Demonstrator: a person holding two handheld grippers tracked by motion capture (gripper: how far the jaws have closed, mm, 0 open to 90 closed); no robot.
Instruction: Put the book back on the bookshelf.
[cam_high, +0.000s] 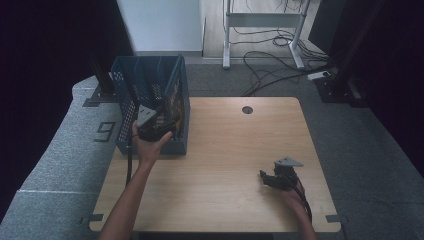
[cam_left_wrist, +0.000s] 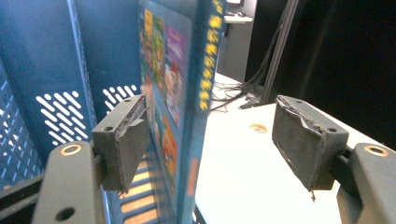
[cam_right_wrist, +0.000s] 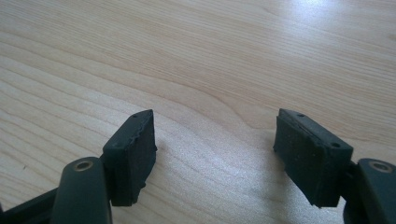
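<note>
A blue perforated file holder (cam_high: 126, 102) stands at the table's back left corner, and a book with a bright, colourful cover (cam_high: 175, 103) stands upright in its rightmost slot. My left gripper (cam_high: 161, 125) is at the holder's near right end. In the left gripper view the book (cam_left_wrist: 175, 93) rises between the pads of the left gripper (cam_left_wrist: 211, 103). The left pad (cam_left_wrist: 122, 140) is close beside the cover, the right pad stands well off the spine, and the jaws are open. My right gripper (cam_high: 268, 179) rests low over the bare wood near the front right, open with nothing between its fingertips (cam_right_wrist: 215, 116).
The wooden table (cam_high: 225, 145) has a round cable hole (cam_high: 247, 109) at the back. The holder's inner dividers (cam_left_wrist: 79, 70) rise left of the book. Beyond the table are desk legs and loose cables (cam_high: 270, 55) on the floor, with dark curtains on both sides.
</note>
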